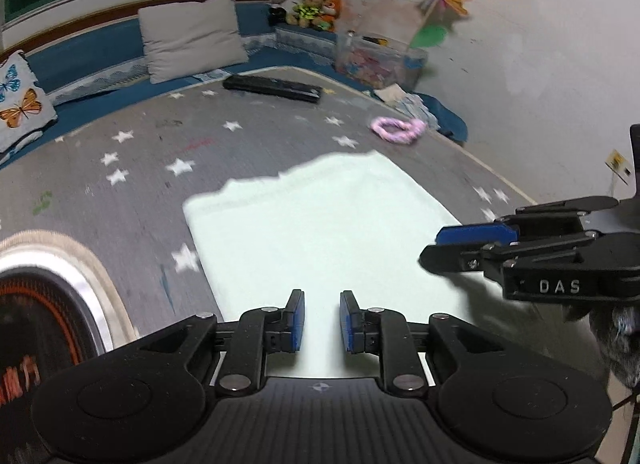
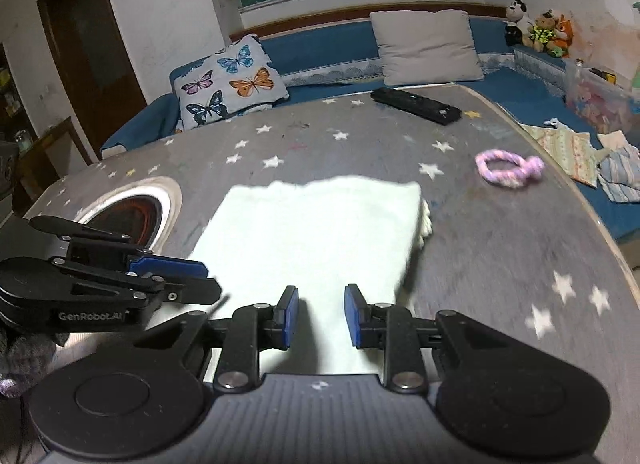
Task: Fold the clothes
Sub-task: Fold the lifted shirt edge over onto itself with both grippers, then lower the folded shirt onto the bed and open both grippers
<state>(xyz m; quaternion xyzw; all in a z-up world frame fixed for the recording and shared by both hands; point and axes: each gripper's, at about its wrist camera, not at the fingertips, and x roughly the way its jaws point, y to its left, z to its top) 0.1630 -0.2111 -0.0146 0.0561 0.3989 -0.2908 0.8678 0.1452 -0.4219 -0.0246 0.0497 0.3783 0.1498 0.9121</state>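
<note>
- In your left wrist view, the left gripper (image 1: pixel 322 322) is low over the near end of the pale green cloth (image 1: pixel 320 220), and its blue fingers (image 1: pixel 295 322) stand apart with nothing between them.
- The cloth lies flat on the grey table (image 1: pixel 132 188) with white stars, folded to a rough rectangle; its far edge is uneven.
- The right gripper (image 1: pixel 434 246) comes in from the right side, at the right edge of the cloth. Its fingers look close together, but you cannot tell here if they pinch anything.
- Farther on the table are a pink ring (image 1: pixel 398 130) and a black remote (image 1: pixel 274 89), both well apart from the cloth.
- In your right wrist view, the right gripper (image 2: pixel 321 316) is over the near end of the cloth (image 2: pixel 316 232), with fingers (image 2: pixel 289 318) released and empty.
- The left gripper (image 2: pixel 212 278) enters from the left, at the left edge of the cloth.
- A round heater opening (image 2: pixel 132 206) is in the table, left of the cloth.
</note>
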